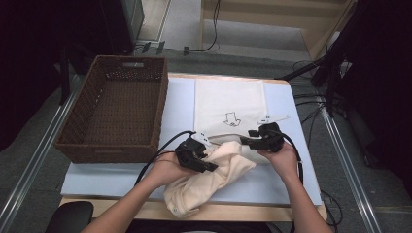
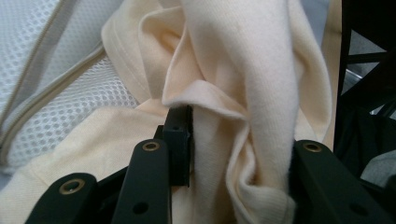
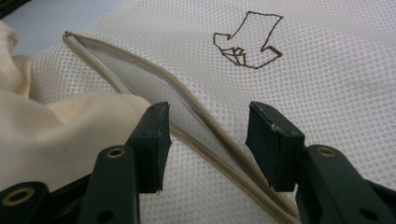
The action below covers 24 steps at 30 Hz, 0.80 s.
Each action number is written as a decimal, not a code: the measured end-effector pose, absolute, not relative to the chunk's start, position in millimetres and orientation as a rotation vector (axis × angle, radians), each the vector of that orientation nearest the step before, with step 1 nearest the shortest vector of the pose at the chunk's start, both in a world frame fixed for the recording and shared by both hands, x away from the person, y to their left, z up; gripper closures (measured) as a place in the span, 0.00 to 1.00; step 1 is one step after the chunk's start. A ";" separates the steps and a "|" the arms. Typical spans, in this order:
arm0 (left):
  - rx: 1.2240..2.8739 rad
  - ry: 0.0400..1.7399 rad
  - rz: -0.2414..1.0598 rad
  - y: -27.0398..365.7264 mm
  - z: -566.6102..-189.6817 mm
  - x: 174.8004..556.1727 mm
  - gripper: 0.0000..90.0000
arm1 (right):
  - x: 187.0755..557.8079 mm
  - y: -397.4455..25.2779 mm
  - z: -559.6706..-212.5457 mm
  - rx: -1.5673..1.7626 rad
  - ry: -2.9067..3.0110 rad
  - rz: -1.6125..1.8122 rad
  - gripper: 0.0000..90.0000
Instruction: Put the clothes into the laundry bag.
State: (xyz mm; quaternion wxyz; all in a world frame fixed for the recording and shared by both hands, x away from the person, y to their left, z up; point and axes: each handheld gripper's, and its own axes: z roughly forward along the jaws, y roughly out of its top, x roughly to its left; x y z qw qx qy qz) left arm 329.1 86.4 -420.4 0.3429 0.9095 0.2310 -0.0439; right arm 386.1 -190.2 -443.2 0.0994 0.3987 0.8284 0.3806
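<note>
Cream garment (image 1: 206,179) bunched at table's (image 1: 282,187) near edge, pinched by left gripper (image 1: 203,158). Right gripper (image 1: 252,138) spread over mesh laundry bag's (image 1: 229,104) open zipper edge (image 3: 187,119). Wicker basket (image 1: 116,109) sat left.

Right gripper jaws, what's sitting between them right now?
In the right gripper view, the mesh bag's zipper edge runs between the open jaws, unclamped.

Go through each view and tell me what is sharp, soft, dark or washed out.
High view: table evenly lit, surroundings dark, basket clear. Left gripper view: cream garment close and slightly soft, black frame at right underexposed. Right gripper view: mesh bag and its brown outline drawing crisp, zipper opening readable, near tool tips a little soft.
</note>
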 end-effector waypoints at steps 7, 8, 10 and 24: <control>2.310 0.662 -0.167 85.8 -440.4 338.6 0.70 | 389.1 -186.9 -445.5 1.163 2.451 1.120 0.58; 2.303 0.663 -0.171 86.5 -443.2 339.4 0.70 | 390.2 -186.0 -446.8 1.163 2.454 1.115 0.58; 2.296 0.669 -0.162 87.6 -446.5 339.8 0.70 | 390.9 -184.7 -448.2 1.165 2.460 1.107 0.58; 2.276 0.685 -0.149 86.5 -454.2 340.4 0.67 | 398.2 -163.5 -456.0 1.100 2.474 0.889 0.88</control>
